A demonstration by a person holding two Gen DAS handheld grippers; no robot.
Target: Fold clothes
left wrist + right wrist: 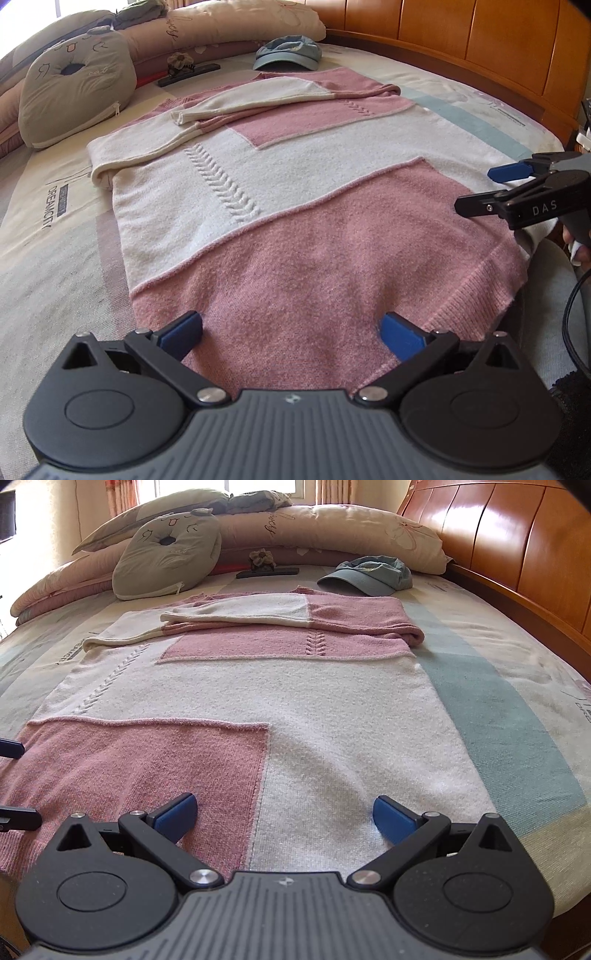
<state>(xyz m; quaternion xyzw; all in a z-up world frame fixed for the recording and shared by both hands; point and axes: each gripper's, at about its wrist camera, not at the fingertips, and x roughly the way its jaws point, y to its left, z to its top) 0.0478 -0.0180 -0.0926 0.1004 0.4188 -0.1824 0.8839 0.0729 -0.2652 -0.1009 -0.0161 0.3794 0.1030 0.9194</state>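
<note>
Sweater (295, 229) in pink and white is spread flat on the bed (517, 738), its hem at lower frame beneath both claws. Left claw (291, 332) and right claw (284, 814) are spread wide, nothing pinched.

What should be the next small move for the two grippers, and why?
Probably lower both grippers onto the near hem and close the fingers on it. The sweater lies flat on the bed with both sleeves already folded across its chest. The left gripper and the right gripper are open above the hem and hold nothing, so grasping the hem likely comes first, to fold it toward the collar.
</note>
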